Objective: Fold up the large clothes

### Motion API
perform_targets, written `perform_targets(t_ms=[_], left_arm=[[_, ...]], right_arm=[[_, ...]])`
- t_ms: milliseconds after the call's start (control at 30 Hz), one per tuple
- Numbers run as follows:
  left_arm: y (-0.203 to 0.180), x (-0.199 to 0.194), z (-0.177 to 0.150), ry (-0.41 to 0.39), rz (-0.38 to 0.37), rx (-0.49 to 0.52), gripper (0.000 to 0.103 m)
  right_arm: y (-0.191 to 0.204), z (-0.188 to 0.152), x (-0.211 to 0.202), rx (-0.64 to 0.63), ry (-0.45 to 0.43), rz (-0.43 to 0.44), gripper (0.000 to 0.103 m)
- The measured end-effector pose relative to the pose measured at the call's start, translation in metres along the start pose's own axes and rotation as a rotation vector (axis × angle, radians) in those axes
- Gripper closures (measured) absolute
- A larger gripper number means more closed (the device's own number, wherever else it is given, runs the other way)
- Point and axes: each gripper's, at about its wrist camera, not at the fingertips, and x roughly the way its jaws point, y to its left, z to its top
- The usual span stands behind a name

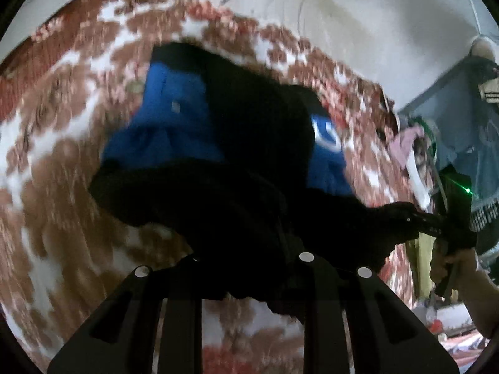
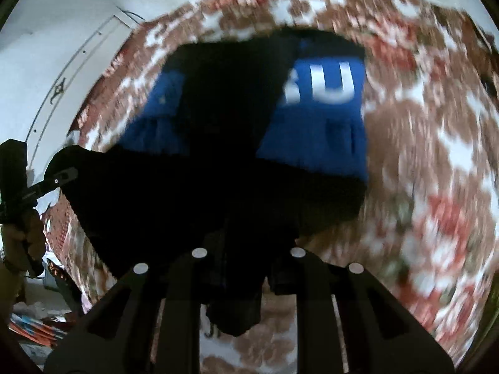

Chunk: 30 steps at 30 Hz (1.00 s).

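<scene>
Over patterned blanket (image 1: 62,162): black-and-blue garment (image 1: 237,131), near edge lifted clear, far part lying on blanket. Left gripper (image 1: 249,258) pinched on black fabric at one end of raised edge. Right gripper (image 2: 248,254) clamped on black fabric at other end. Blue panel with white lettering (image 2: 324,87) faces up. Frames motion-blurred.
</scene>
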Motion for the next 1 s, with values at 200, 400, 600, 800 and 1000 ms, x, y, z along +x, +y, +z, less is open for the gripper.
perform_targets(t_ms=[200, 400, 600, 800, 1000], left_arm=[[-0.001, 0.006, 0.053, -0.094, -0.057, 0.02, 0.083], [-0.007, 0.021, 0.121, -0.133, -0.043, 0.071, 0.083], [0.01, 0.052, 0.189, -0.141, -0.112, 0.008, 0.083], [0.033, 0.101, 0.244, -0.083, -0.094, -0.035, 0.083], [0.061, 0.152, 0.282, -0.016, -0.052, -0.103, 0.083]], right_arm=[[-0.019, 0.052, -0.018, -0.074, -0.099, -0.068, 0.085], [-0.044, 0.103, -0.013, -0.041, -0.156, -0.091, 0.085], [-0.076, 0.153, 0.002, 0.033, -0.166, -0.082, 0.085], [-0.111, 0.201, 0.04, 0.097, -0.137, -0.089, 0.085], [-0.131, 0.243, 0.079, 0.106, -0.087, -0.083, 0.085]])
